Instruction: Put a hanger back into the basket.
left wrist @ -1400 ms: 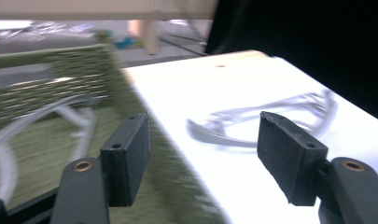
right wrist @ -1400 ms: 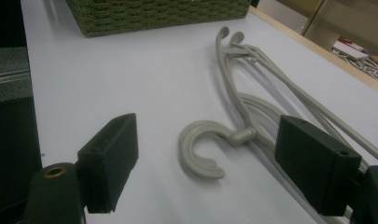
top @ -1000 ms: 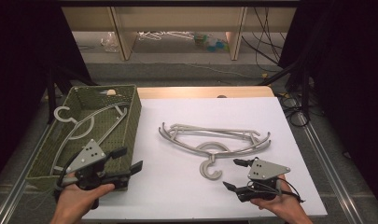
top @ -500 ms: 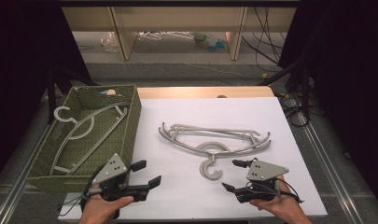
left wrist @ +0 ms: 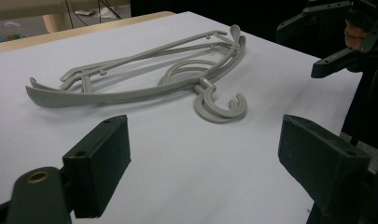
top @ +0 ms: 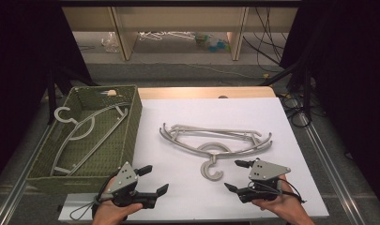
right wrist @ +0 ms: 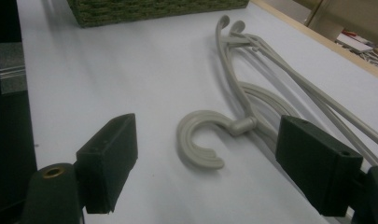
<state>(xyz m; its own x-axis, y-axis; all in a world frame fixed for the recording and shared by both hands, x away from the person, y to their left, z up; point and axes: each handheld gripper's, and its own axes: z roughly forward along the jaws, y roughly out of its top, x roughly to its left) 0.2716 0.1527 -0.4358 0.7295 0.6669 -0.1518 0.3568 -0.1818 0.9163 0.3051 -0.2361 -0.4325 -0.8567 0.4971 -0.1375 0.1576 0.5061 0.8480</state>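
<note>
Left gripper (top: pixel 150 180) low over the white sheet (top: pixel 178 117) beside the green basket (top: pixel 131 136); jaws have just been opening, now wide, nothing between them. Right gripper (top: pixel 234 174) wide open, empty, near the hook of the grey hangers (top: pixel 216 140), stacked mid-sheet. 1 more hanger (top: pixel 84 129) lies in the basket.

High view: both hands cut off by bottom edge; shelf clutter (top: pixel 178 38) at upper centre too small to identify. Right tool view: green basket (right wrist: pixel 154 9) cut off by top edge. Left tool view: stacked hangers (left wrist: pixel 144 74) overlap; count unclear.
</note>
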